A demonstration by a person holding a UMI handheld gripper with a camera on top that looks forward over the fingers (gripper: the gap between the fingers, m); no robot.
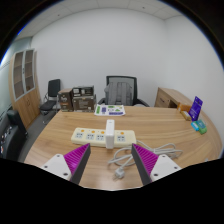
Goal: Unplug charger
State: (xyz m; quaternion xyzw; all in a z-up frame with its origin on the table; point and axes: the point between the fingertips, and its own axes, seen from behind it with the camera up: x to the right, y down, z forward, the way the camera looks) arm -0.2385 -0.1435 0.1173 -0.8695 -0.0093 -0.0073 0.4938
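Observation:
A white power strip (101,135) lies on the wooden table (150,125), just ahead of my fingers. A white charger (110,128) stands plugged into it, upright near its right end. A white cable (124,158) runs from the strip and loops on the table between my fingers, ending in a plug. My gripper (111,161) is open and empty, held above the table a little short of the strip. Its purple pads (77,158) show on both sides of the cable loop.
A teal and purple object (197,118) stands at the table's right end. A black office chair (120,90) sits behind the table. Shelves with boxes (77,98) and a wooden cabinet (25,85) stand at the back left, a low wooden unit (172,98) at the right.

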